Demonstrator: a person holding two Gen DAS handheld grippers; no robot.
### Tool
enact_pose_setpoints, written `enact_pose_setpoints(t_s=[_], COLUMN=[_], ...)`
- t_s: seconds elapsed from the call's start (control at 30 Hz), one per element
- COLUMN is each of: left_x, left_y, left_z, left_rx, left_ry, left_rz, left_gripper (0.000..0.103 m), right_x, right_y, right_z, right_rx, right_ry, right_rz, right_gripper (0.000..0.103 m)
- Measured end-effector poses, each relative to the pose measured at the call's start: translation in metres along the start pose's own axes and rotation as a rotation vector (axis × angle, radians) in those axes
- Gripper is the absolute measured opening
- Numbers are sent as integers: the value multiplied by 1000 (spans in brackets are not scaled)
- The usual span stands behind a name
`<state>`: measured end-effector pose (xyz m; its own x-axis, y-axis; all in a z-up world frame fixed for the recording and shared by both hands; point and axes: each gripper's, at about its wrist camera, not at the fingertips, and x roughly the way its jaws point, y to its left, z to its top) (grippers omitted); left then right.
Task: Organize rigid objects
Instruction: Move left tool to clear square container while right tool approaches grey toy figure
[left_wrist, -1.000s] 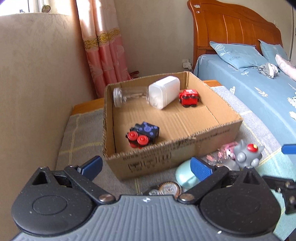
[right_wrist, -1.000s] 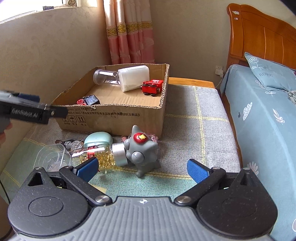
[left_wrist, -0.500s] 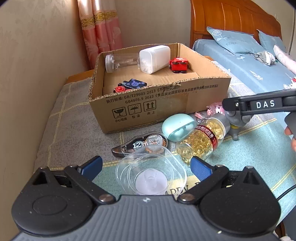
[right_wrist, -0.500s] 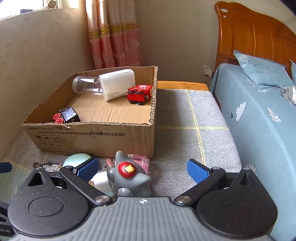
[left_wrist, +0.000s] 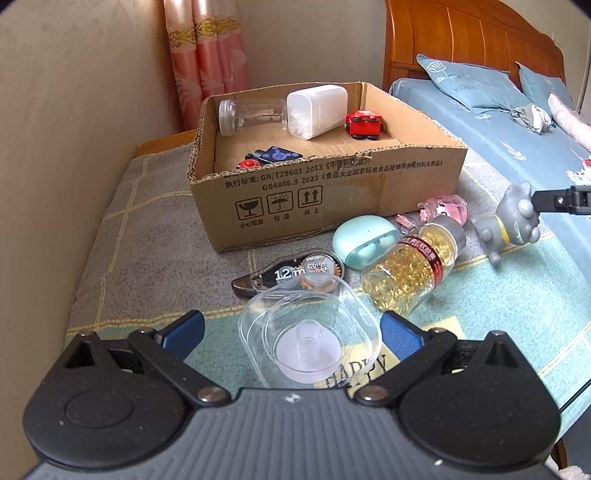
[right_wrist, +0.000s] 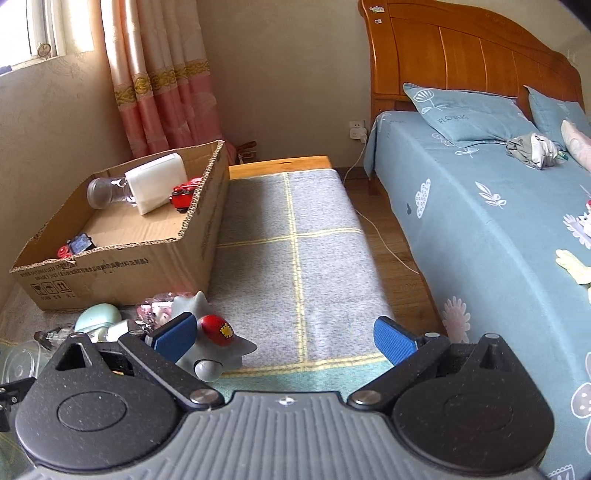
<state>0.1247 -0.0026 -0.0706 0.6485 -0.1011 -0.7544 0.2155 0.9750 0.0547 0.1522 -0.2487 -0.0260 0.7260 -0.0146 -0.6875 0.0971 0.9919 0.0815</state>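
Your left gripper (left_wrist: 291, 328) is spread around the clear plastic lid (left_wrist: 309, 336), not yet pinching; thin and slick, it could flex and squirt out if you squeeze off-centre. Your right gripper (right_wrist: 284, 334) is also spread, its left pad beside the grey toy (right_wrist: 212, 341) (which could tip away). The cardboard box (left_wrist: 332, 192) holds four things; six lie loose on the blanket (right_wrist: 295, 258).
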Motion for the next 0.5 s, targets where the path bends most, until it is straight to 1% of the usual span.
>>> enact_pose_setpoints(t_s=[0.1,0.2,0.3,0.4,0.5], left_x=[1,2,4,5,4], left_y=[0,1,2,4,8], left_z=[-2,-4,-6,-8,-14], left_rx=[-4,-10,-19,-21,-14], left_ry=[7,10,13,19,27], left_rz=[-2,-5,-10,-10,1], left_gripper=[101,101,101,101,101], right_x=[-3,-8,-12,-10,1], right_y=[-8,-13,-8,4,17], right_z=[-10,-25,-39,-52,-63], right_rx=[-16,-34,-62,-96,-124], right_ry=[12,15,21,40,83], right_rz=[-10,23,83,124,118], right_gripper=[103,103,103,103,103])
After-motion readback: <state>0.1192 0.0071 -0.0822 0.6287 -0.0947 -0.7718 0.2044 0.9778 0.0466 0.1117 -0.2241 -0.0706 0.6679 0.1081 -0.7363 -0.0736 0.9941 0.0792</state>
